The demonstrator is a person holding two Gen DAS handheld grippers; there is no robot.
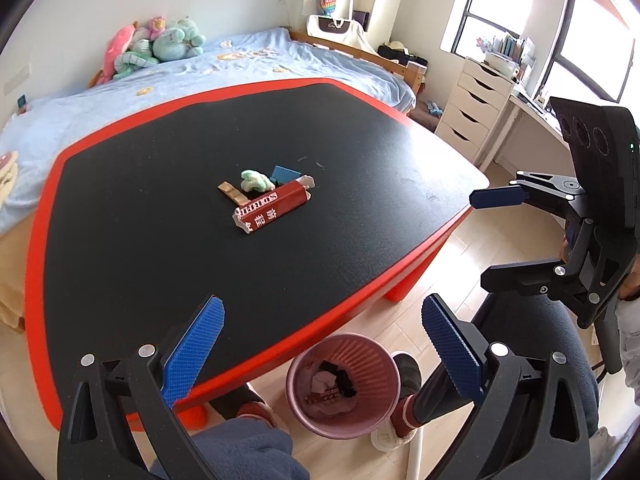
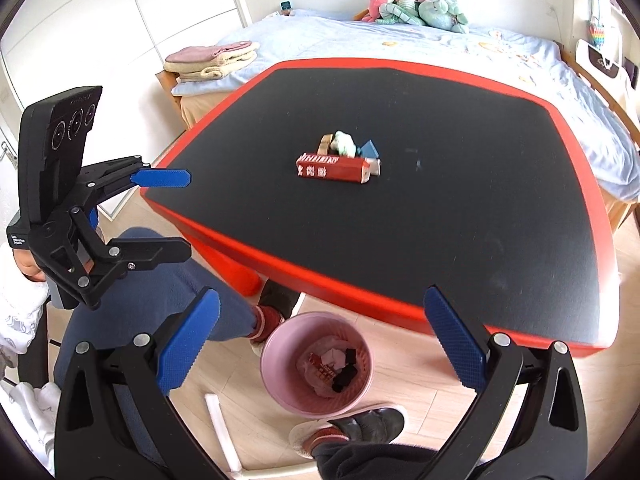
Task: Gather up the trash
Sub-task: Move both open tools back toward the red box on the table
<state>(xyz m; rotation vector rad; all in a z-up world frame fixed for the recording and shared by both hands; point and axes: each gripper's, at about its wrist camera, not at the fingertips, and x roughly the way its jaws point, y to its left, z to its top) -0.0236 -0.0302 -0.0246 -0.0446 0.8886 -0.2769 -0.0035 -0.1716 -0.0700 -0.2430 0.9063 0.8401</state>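
Note:
A small pile of trash lies mid-table: a red wrapper box point(image 1: 272, 208) point(image 2: 332, 168), a crumpled green-white tissue point(image 1: 254, 180) point(image 2: 345, 143), a blue scrap point(image 1: 285, 173) point(image 2: 369, 148) and a tan wrapper point(image 1: 233, 193) point(image 2: 326, 143). A pink bin point(image 1: 343, 384) point(image 2: 317, 364) with trash inside stands on the floor by the near table edge. My left gripper point(image 1: 322, 350) point(image 2: 176, 216) is open and empty, above the bin and table edge. My right gripper point(image 2: 322, 340) point(image 1: 486, 240) is open and empty, above the bin.
The black table with red rim point(image 1: 120, 128) point(image 2: 580, 160) stands before a bed point(image 1: 240, 64) point(image 2: 400, 36) with plush toys. My knees and slippered feet point(image 1: 404, 376) point(image 2: 360, 424) flank the bin. White drawers point(image 1: 474, 108) stand right.

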